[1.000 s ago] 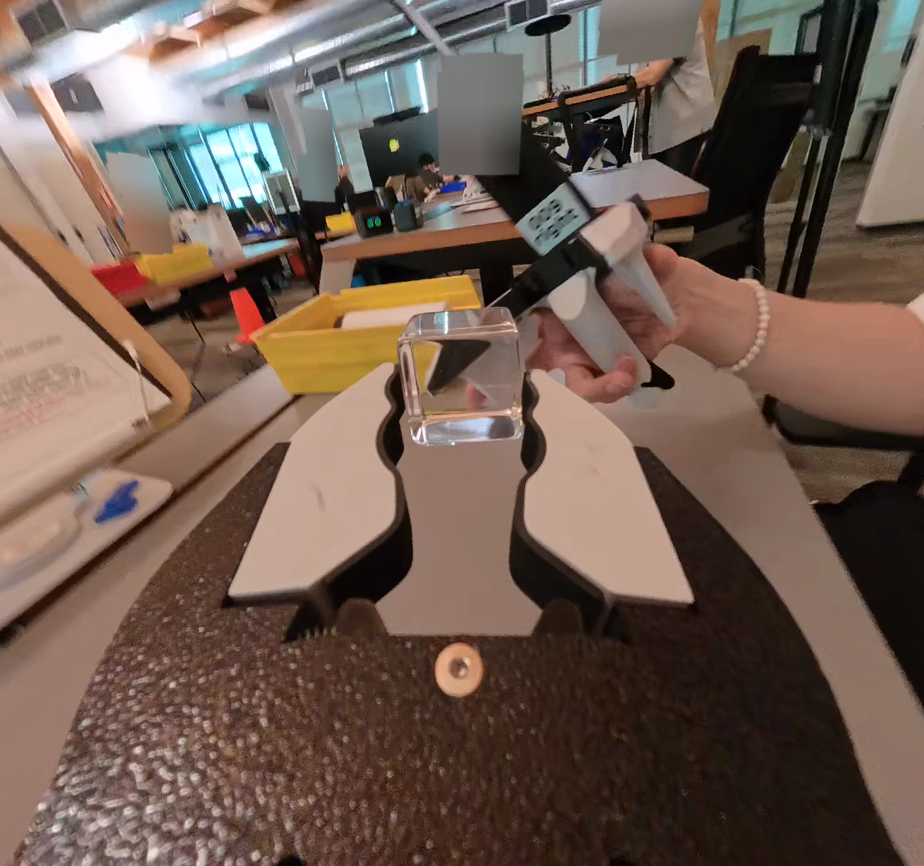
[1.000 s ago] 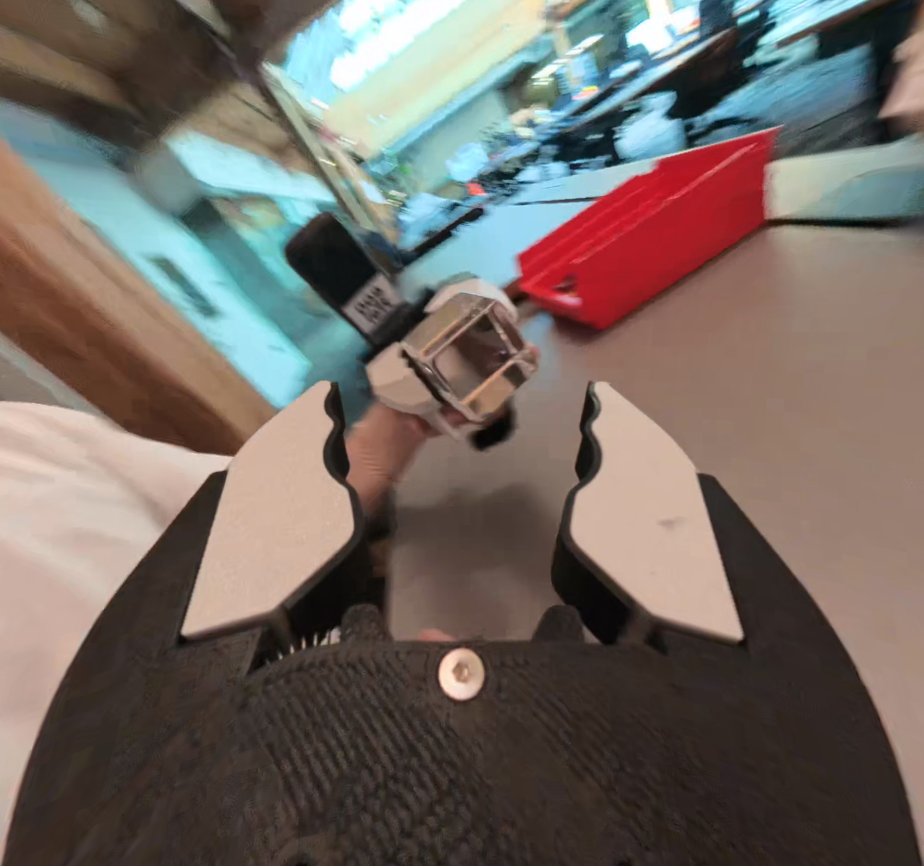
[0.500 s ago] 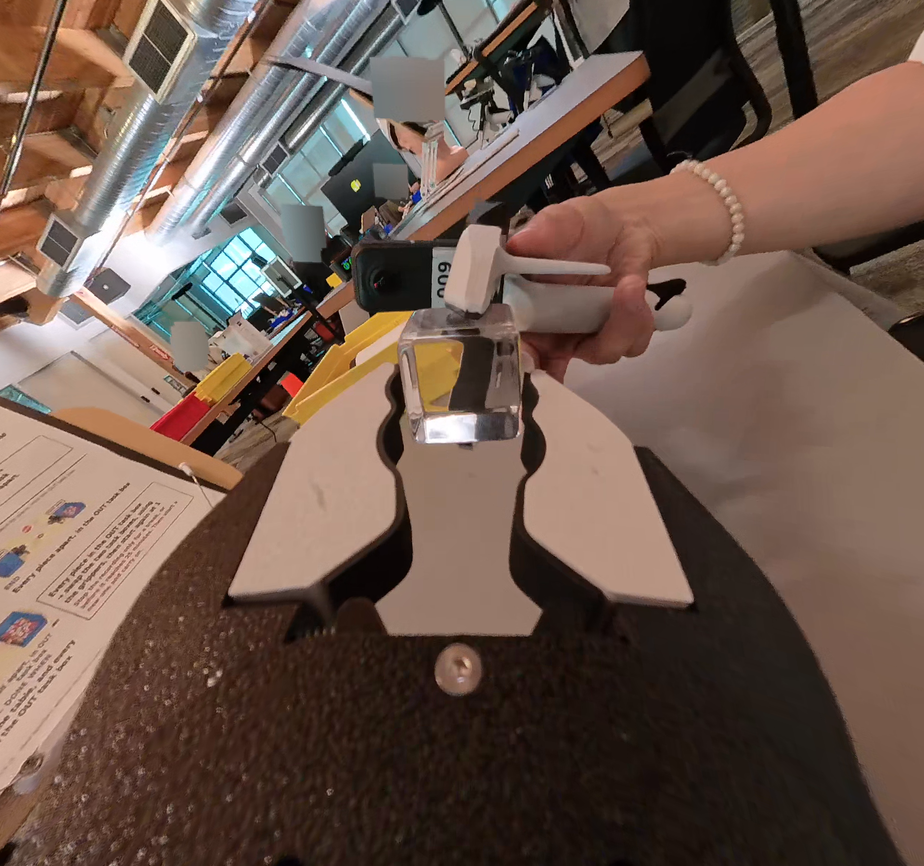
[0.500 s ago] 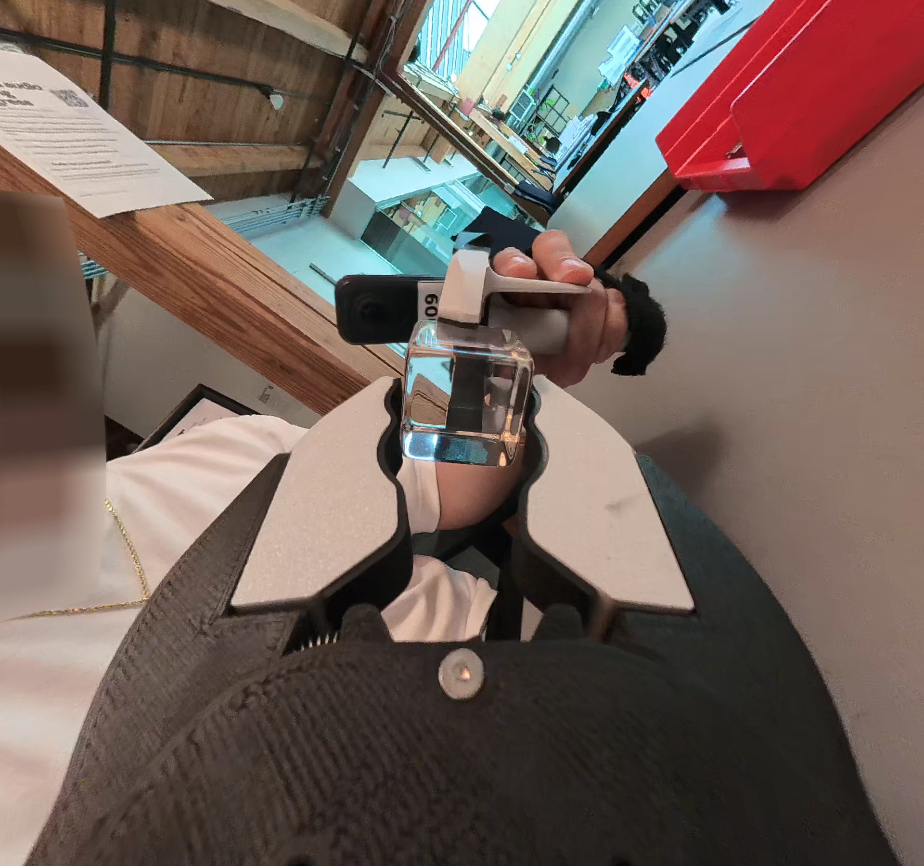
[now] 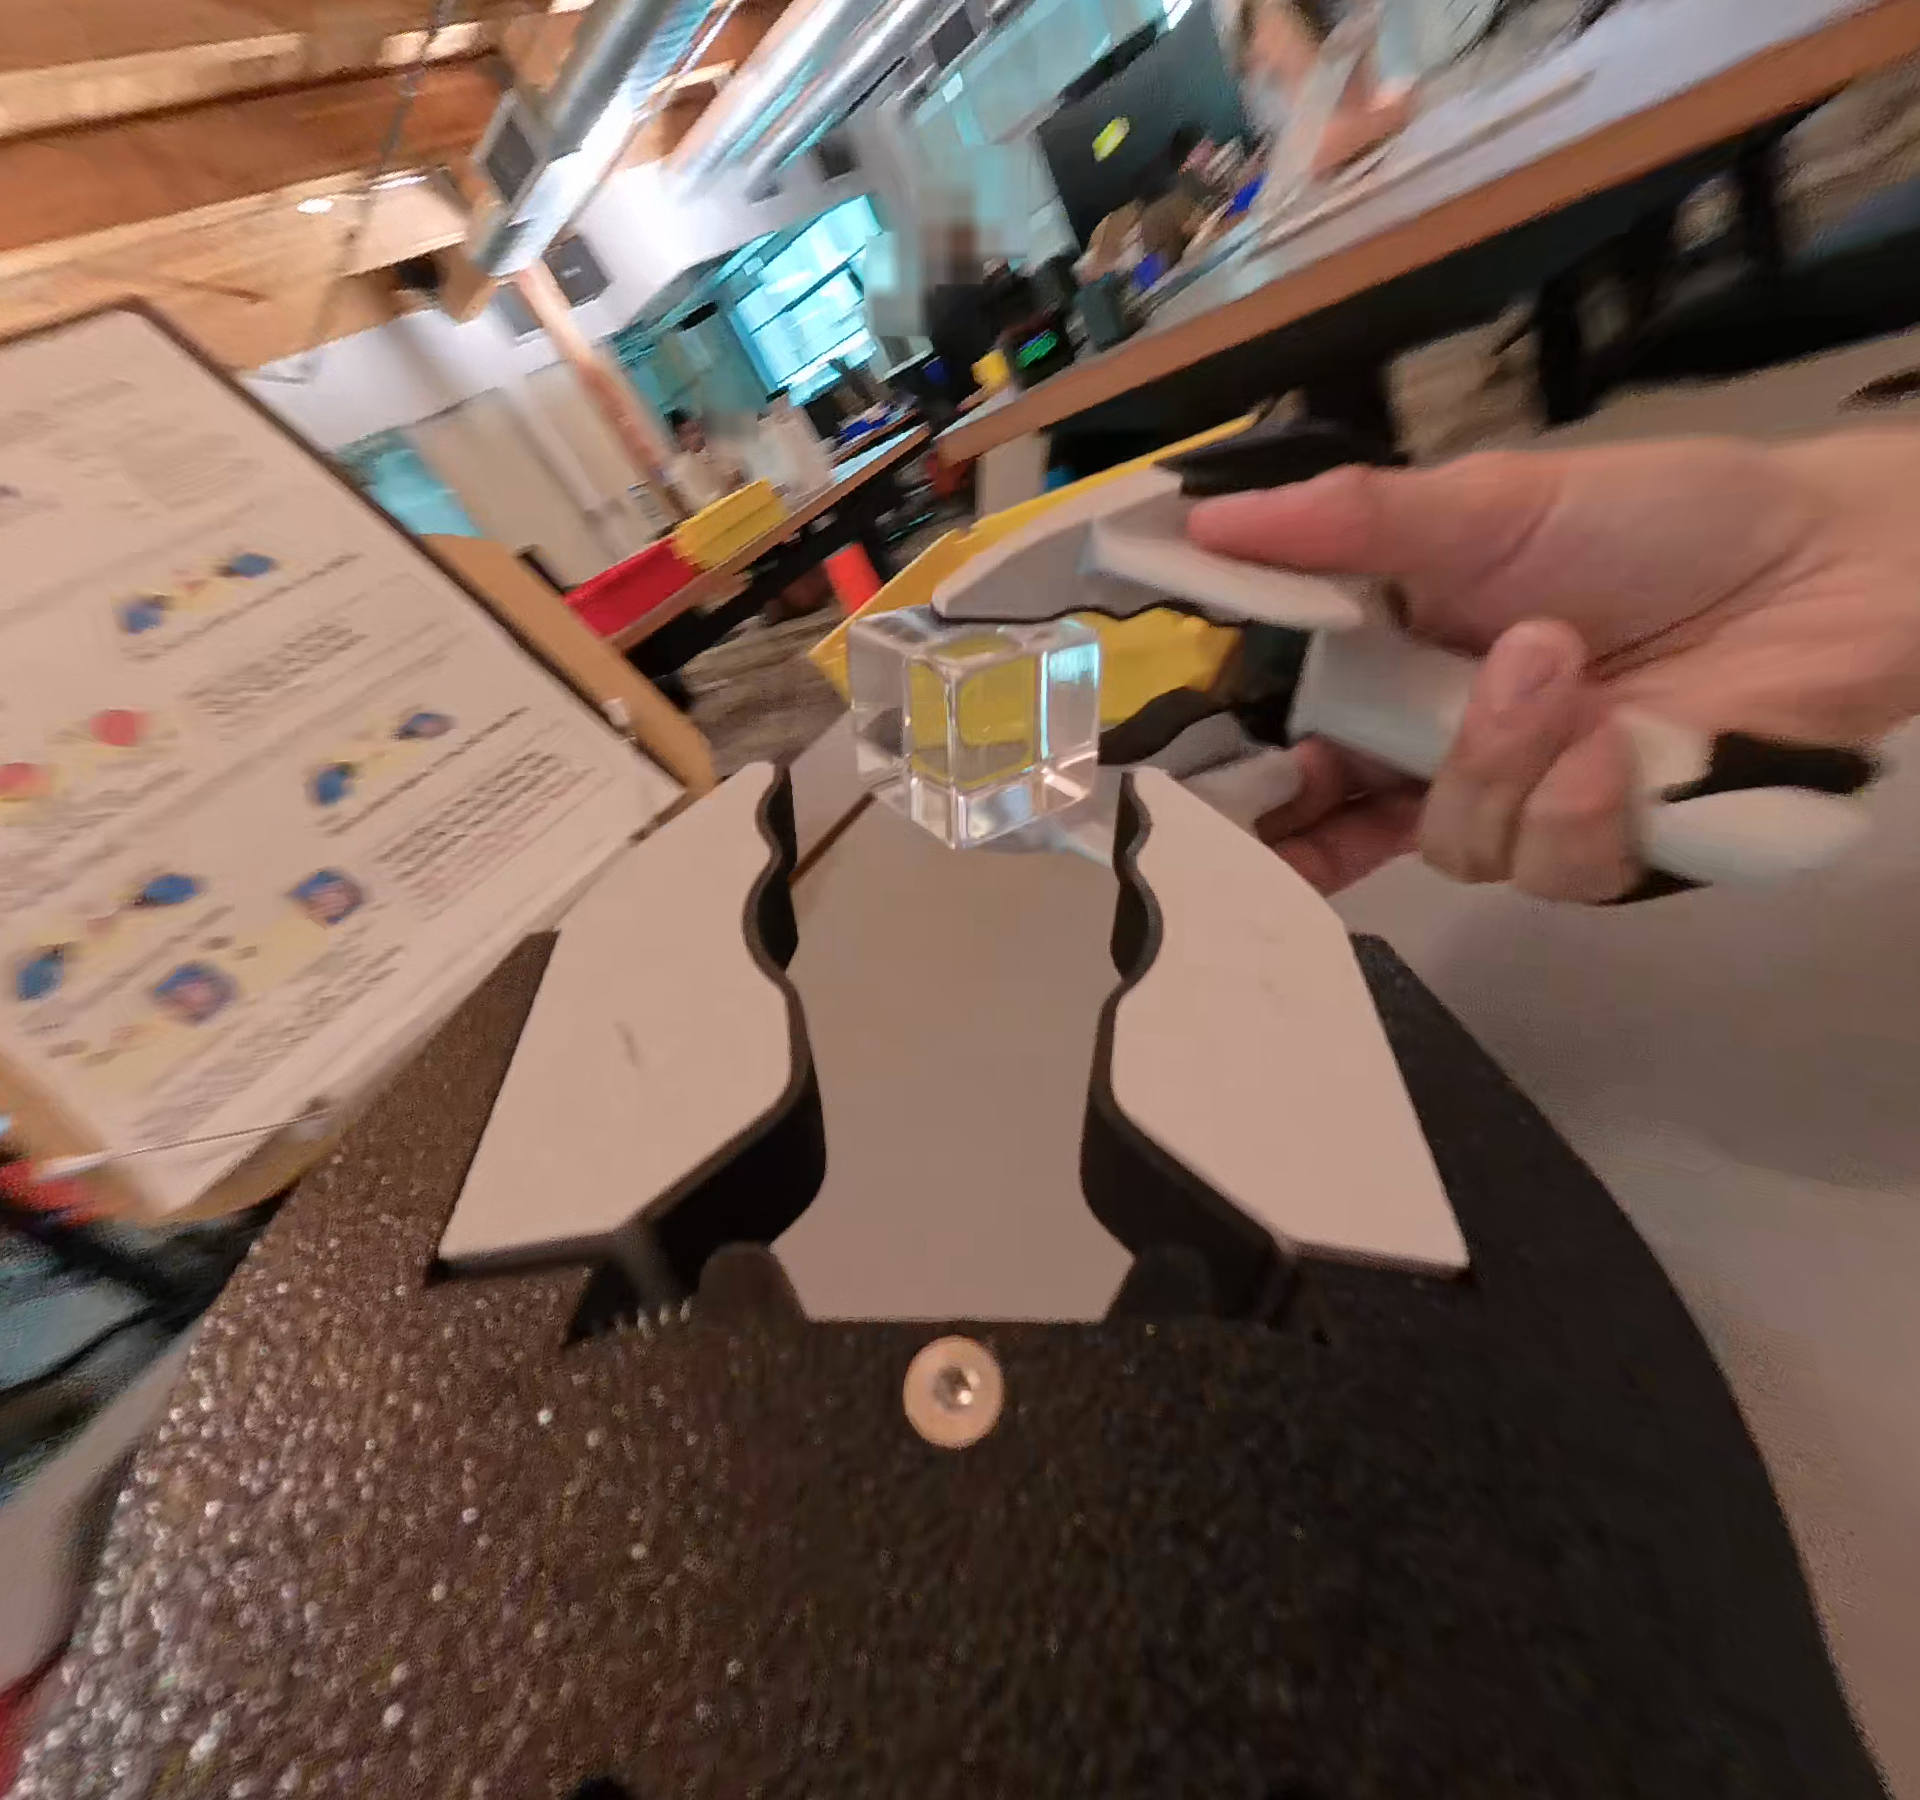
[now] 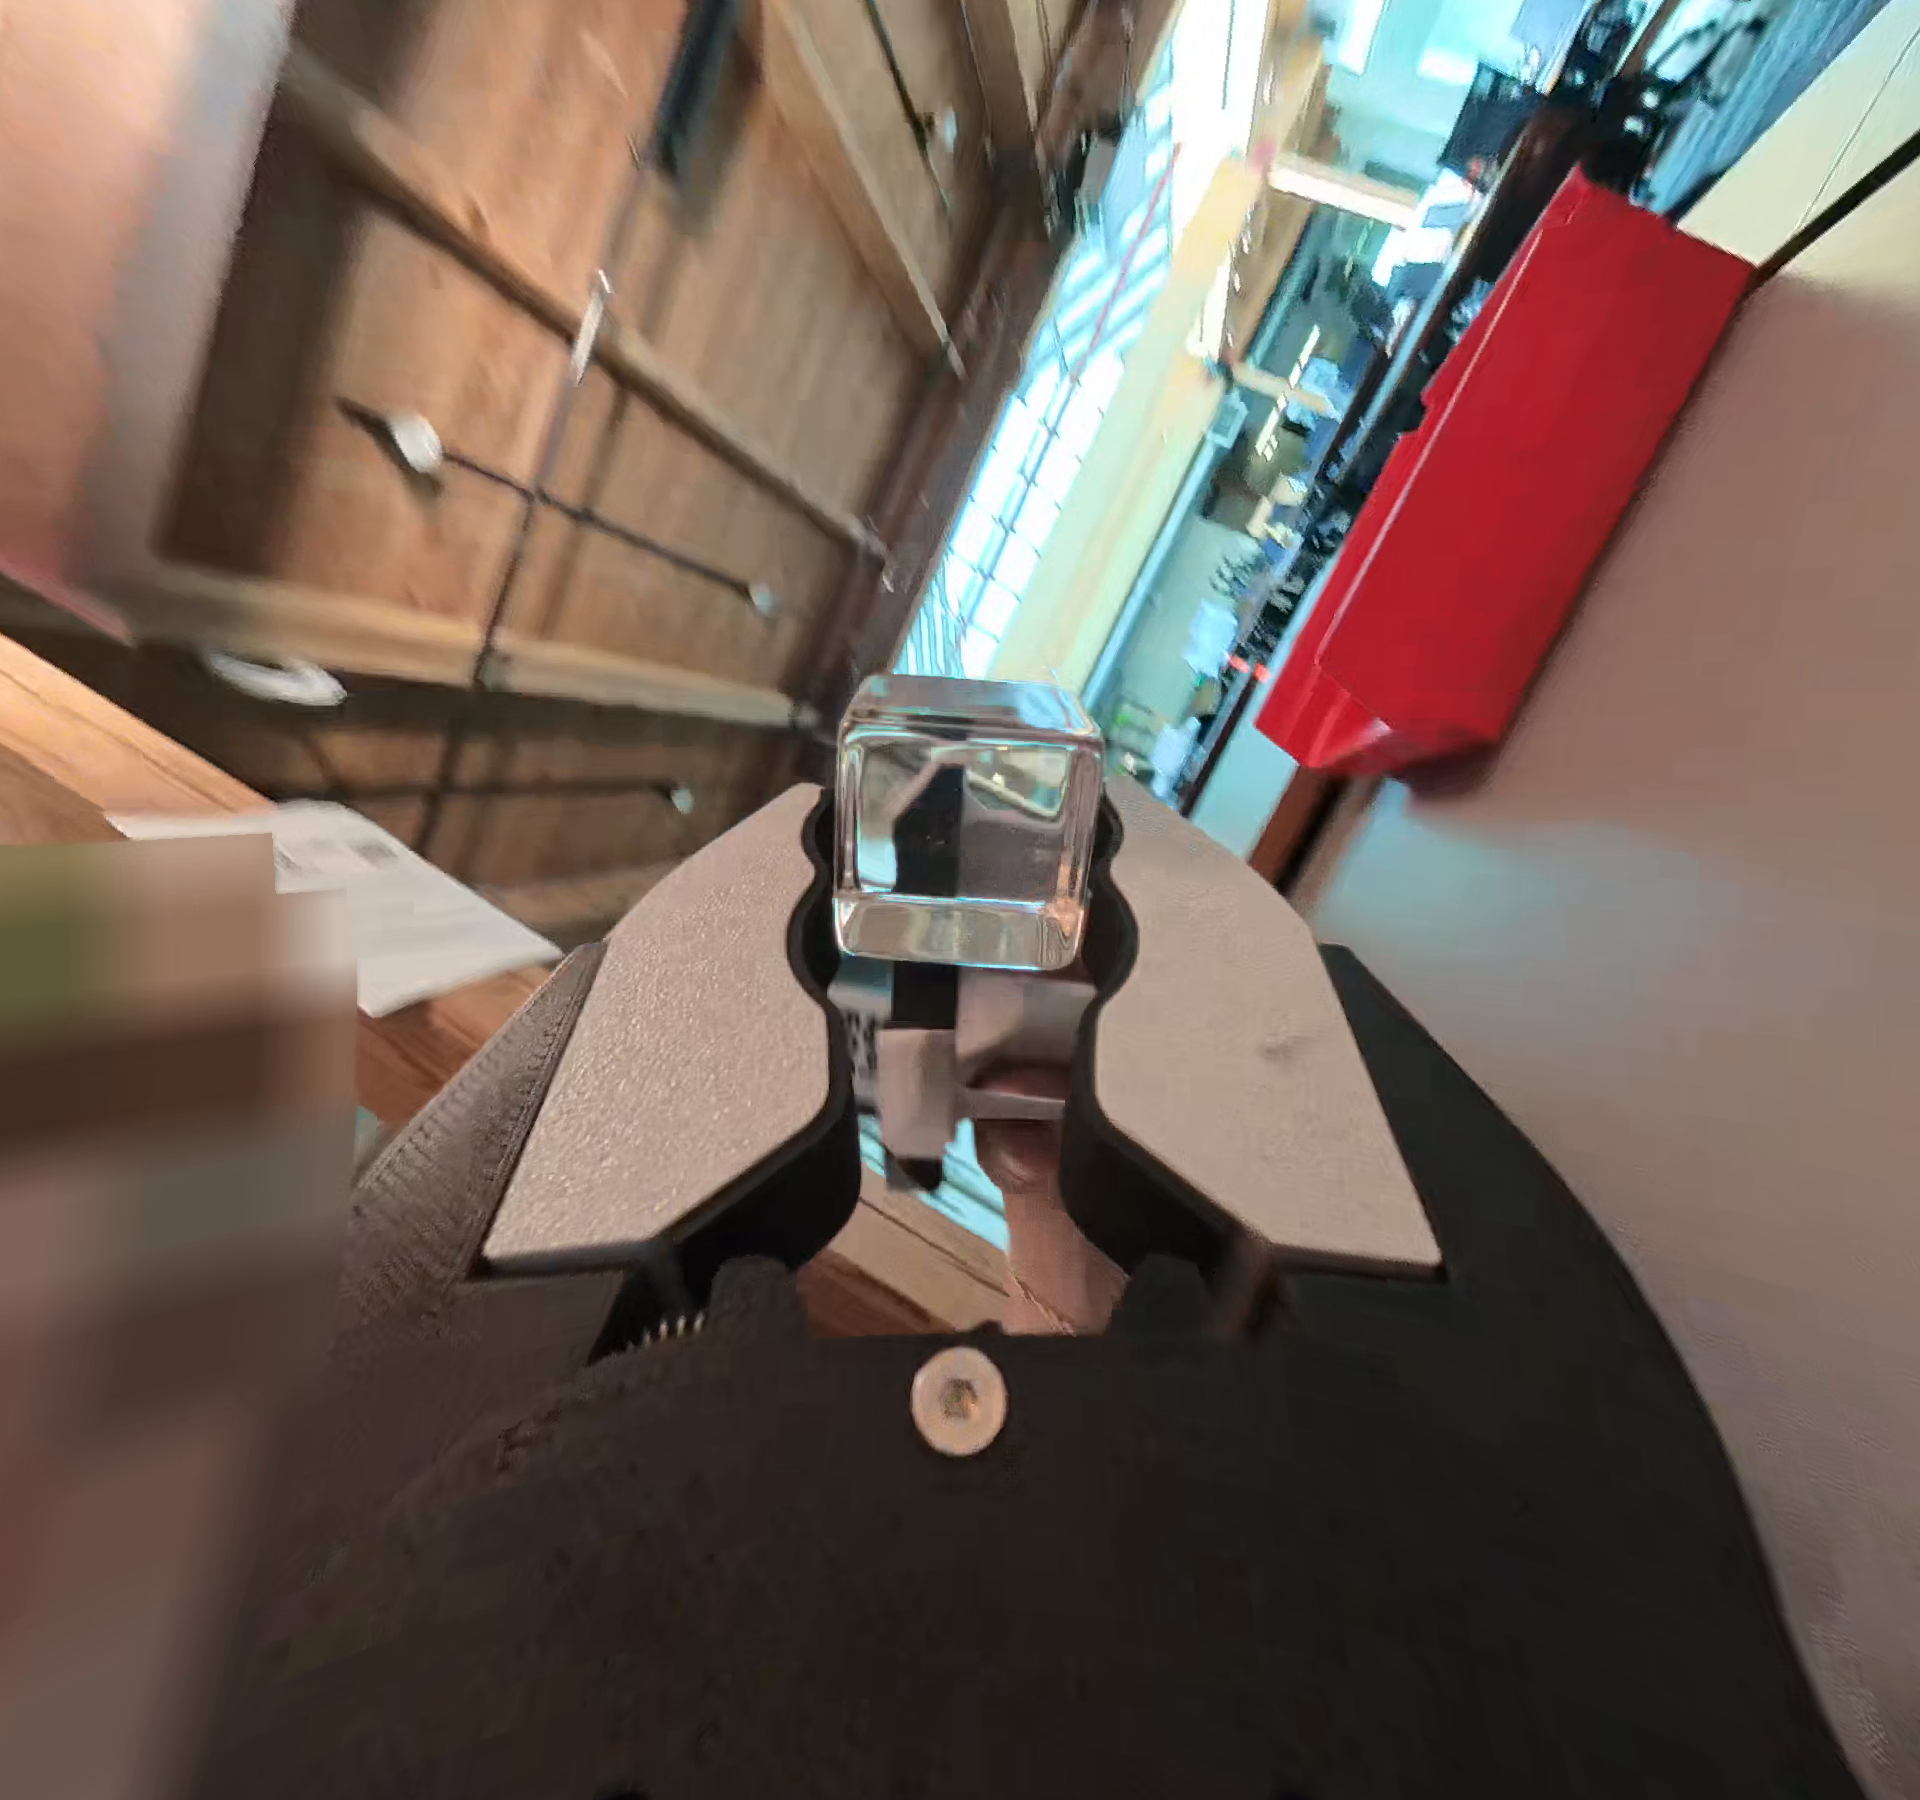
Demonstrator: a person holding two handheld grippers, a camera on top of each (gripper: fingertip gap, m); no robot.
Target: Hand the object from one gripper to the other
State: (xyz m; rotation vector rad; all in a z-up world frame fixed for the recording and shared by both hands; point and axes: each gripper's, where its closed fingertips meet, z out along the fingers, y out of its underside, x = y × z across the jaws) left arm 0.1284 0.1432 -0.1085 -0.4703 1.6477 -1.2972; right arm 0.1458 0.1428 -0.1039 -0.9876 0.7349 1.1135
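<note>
Left gripper (image 5: 951,815) now gaping, cube (image 5: 975,724) freed | right gripper (image 6: 964,867) clamping cube | handover looking done

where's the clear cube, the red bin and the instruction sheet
clear cube (image 6: 961,841), right wrist view, front face
red bin (image 6: 1507,514), right wrist view, side wall
instruction sheet (image 5: 260,711), left wrist view, middle of page

Grey bench (image 5: 1662,1075), bare near the front; carries a yellow bin (image 5: 1174,654) at the far edge and a red bin (image 6: 1507,524) on another side.
</note>
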